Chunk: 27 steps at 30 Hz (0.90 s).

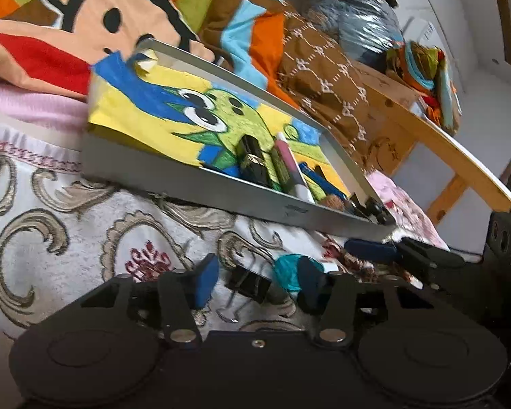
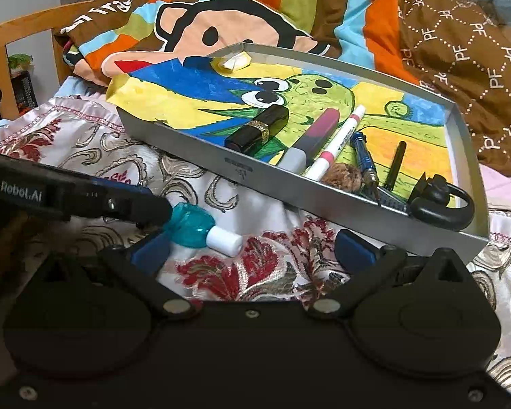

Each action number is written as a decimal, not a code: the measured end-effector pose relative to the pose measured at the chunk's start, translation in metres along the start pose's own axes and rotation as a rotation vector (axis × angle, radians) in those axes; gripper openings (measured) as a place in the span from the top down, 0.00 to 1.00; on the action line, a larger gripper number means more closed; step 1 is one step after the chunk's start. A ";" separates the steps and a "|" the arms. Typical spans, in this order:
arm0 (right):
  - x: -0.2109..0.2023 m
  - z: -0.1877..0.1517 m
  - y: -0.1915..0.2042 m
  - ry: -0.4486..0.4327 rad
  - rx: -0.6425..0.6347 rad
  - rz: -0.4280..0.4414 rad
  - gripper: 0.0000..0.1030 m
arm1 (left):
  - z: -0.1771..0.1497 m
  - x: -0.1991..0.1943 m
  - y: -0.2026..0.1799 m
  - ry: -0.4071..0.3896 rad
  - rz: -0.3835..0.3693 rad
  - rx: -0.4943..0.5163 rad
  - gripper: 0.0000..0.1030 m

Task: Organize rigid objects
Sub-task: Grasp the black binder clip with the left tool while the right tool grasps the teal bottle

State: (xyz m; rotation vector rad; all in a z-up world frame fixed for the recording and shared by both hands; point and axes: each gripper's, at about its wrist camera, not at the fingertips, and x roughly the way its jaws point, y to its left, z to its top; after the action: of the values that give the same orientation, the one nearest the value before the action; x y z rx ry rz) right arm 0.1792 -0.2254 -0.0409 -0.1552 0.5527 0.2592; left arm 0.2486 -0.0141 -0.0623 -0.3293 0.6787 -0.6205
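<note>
Left wrist view: left gripper (image 1: pixel 257 277) is seen with its pads spread wide and nothing clamped. A black clip (image 1: pixel 248 284) and the teal bottle (image 1: pixel 289 269) lie between them on the bedspread (image 1: pixel 85 238), just in front of the tray (image 1: pixel 221 191).

Right gripper (image 2: pixel 252 250) is also spread wide and empty, low over the cloth near the tray's front wall.

Handling, as judged:
- Bottle: small, hard translucent plastic, likely light. The body is rounded and smooth, so slip or roll is expected on a soft, uneven cover.
- It is best taken across the teal body, pads square to its long axis. The white cap (image 2: pixel 223 240) is narrower and may twist or pop off.
- Clip: stiff metal, light, best pinched on its flat black sides, not the wire loops.
- Tray sits tilted. Lipstick (image 2: pixel 259 129), marker (image 2: pixel 334 143) and earpiece (image 2: pixel 439 201) are bunched at the low end, so anything round dropped in will probably slide there.

View differences:
- Cap and the bottle's full outline are shown only in the right wrist view. There the left gripper's tip looks to be touching the bottle's teal end, though contact can't be confirmed.
- Clip is shown only in the left wrist view and is hidden in the other.
- Pad spacing of the left gripper can be read only from its own camera.
</note>
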 end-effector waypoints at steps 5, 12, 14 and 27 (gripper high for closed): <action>0.003 0.000 0.004 0.007 -0.019 -0.012 0.01 | -0.001 0.000 -0.004 0.015 0.004 0.025 0.63; 0.002 0.001 0.008 -0.001 -0.044 -0.004 0.01 | -0.001 -0.006 0.000 -0.014 0.143 -0.004 0.71; 0.002 0.001 0.012 -0.010 -0.065 0.006 0.01 | -0.001 -0.007 0.002 -0.027 0.159 -0.013 0.71; 0.007 0.007 0.029 -0.022 -0.098 0.081 0.17 | 0.000 -0.010 0.015 -0.069 0.149 -0.113 0.71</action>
State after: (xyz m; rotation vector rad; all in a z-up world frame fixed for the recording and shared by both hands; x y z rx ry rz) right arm 0.1799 -0.1950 -0.0410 -0.2246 0.5252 0.3661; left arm 0.2486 0.0040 -0.0649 -0.4000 0.6665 -0.4279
